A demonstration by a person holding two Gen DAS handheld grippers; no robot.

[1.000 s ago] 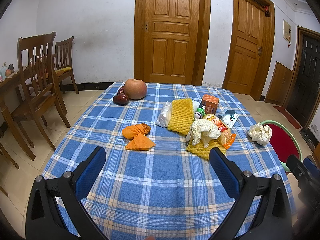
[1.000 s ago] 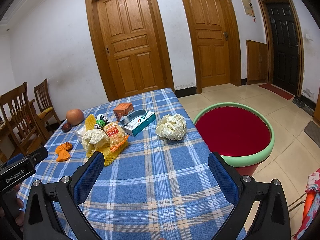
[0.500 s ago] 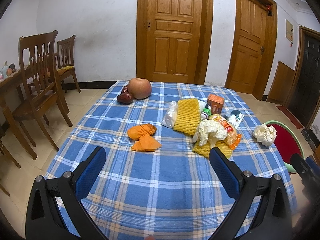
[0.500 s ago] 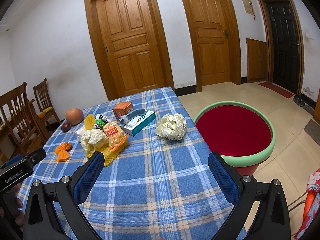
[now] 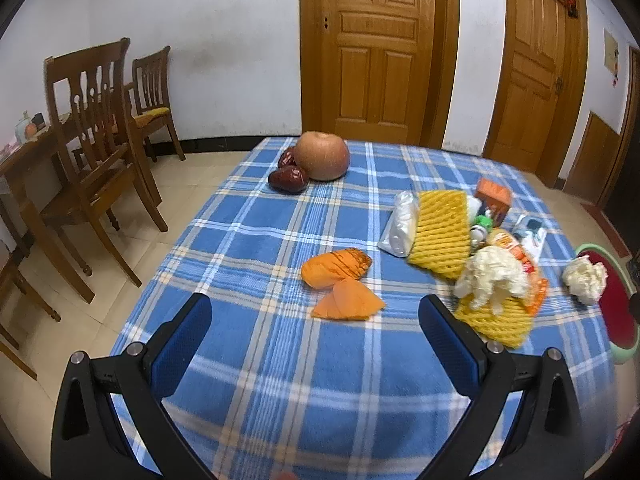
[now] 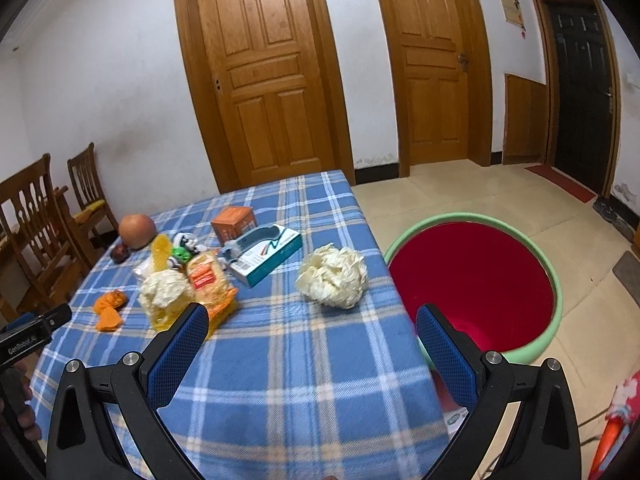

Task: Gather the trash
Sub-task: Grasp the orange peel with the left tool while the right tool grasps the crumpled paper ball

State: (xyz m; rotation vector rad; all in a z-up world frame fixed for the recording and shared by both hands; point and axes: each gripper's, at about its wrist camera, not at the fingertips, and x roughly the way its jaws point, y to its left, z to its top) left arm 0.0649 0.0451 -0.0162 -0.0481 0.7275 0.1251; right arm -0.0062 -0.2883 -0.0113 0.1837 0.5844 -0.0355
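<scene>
Two grippers above a blue plaid-clothed counter (image 5: pixel 280 380), trash ungathered.
We log left gripper (image 5: pixel 315 334) and right gripper (image 6: pixel 312 336) both released, holding nothing; ahead of the left, torn orange peel pieces (image 5: pixel 340 284); ahead of the right, a crumpled white paper ball (image 6: pixel 333 277); beside the counter, a green-rimmed red bin (image 6: pixel 554 280).

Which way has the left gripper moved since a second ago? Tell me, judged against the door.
Yes. The left gripper has swung left and advanced: the door sits further right, and the orange peel lies closer between its fingers.

Crumpled paper ball (image 6: pixel 333 277) beside red bin (image 6: pixel 558 280).
</scene>
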